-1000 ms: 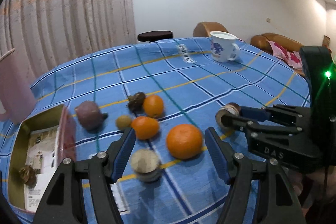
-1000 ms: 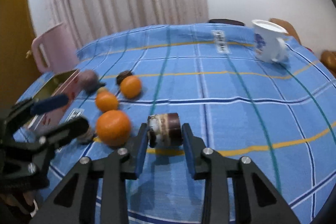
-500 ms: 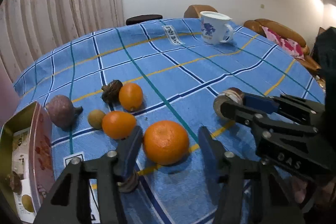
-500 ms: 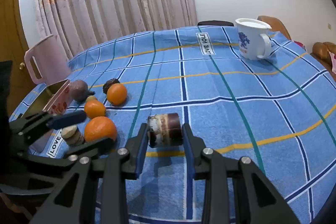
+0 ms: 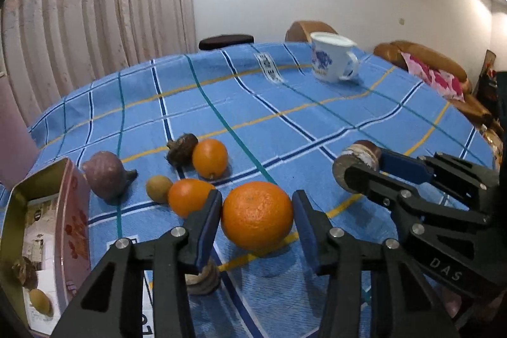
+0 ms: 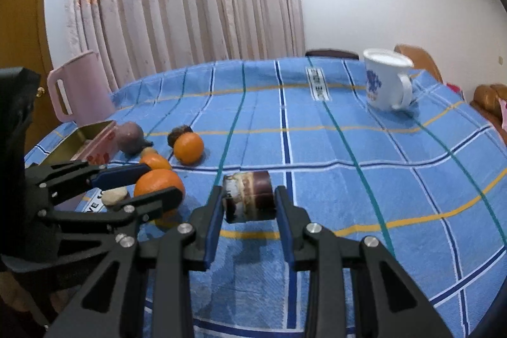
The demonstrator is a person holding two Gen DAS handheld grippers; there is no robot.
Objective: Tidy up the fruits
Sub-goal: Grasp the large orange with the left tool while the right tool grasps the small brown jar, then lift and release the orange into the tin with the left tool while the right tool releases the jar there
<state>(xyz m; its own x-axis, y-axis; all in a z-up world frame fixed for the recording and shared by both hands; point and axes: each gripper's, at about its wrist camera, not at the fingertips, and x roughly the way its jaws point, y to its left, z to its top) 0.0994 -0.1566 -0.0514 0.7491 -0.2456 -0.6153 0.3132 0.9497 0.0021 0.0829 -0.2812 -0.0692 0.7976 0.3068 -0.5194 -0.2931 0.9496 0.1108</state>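
Bare cloth (image 6: pixel 364 148) before mug (image 6: pixel 385 84)

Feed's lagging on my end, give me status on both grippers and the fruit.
Left gripper closing around the big orange. Right gripper shut on the brown-and-cream cylinder. Smaller orange crowds the left finger.
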